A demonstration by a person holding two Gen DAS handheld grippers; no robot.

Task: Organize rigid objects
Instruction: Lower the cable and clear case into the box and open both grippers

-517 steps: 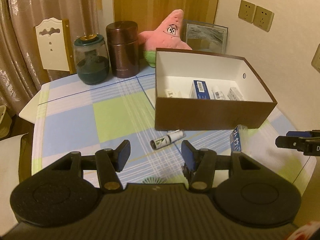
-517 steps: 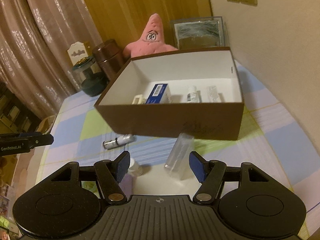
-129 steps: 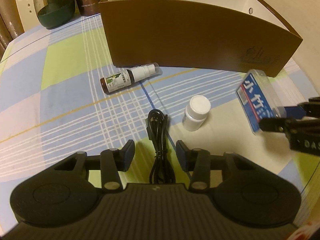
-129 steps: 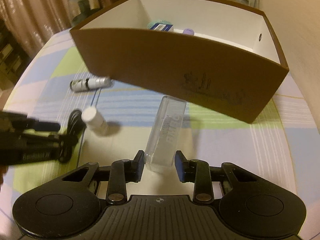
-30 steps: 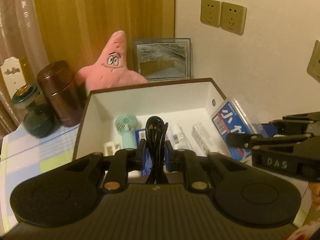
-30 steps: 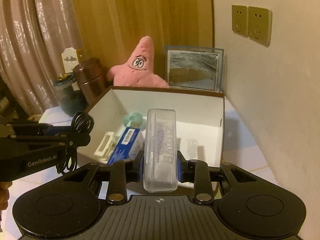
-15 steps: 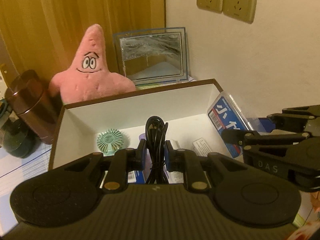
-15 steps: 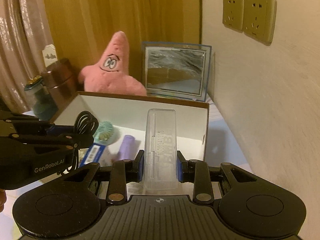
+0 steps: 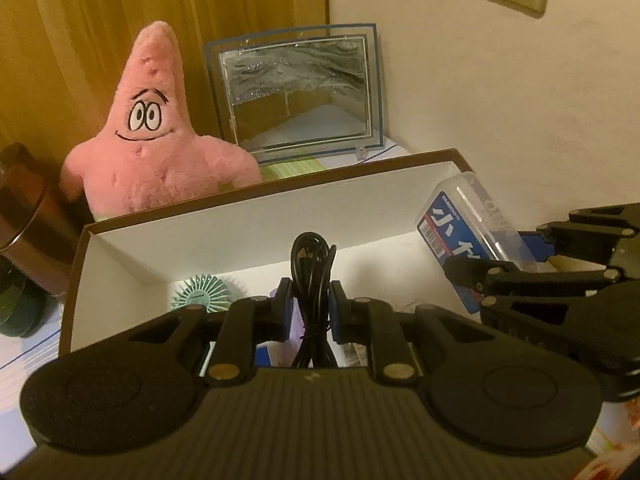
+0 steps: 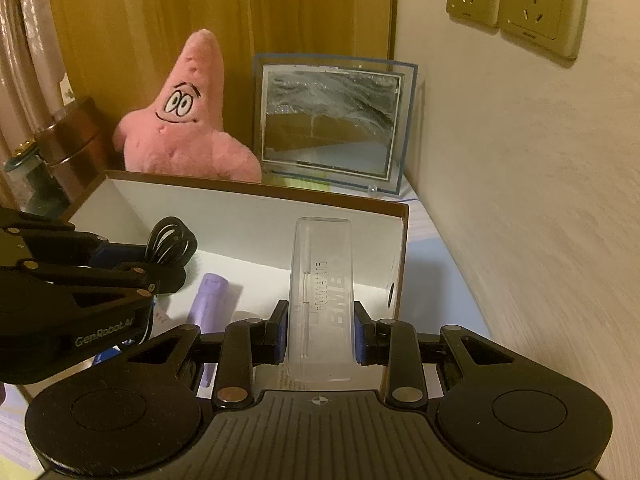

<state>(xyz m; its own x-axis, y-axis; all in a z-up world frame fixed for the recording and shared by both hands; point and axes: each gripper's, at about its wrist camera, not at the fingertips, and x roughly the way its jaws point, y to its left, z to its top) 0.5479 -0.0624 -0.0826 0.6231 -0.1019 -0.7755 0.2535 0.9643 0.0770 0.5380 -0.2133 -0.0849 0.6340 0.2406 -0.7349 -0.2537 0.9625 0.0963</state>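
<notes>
Cable (image 9: 312,280) in your left gripper (image 9: 311,312): the jaws are clenched on the coiled black bundle, which hangs over the open brown box (image 9: 256,216). Your right gripper (image 10: 320,332) clamps a clear plastic case (image 10: 322,300), upright over the box's right end near its side wall. Inside the box you can see a small green fan (image 9: 200,294) and a purple tube (image 10: 210,300) on the white floor. A pink plush star (image 9: 154,140) and a glass frame (image 9: 298,92) stand behind the box.

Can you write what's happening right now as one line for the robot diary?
left gripper: shut on black cable | right gripper: shut on clear case | both: over open brown box | nothing released
</notes>
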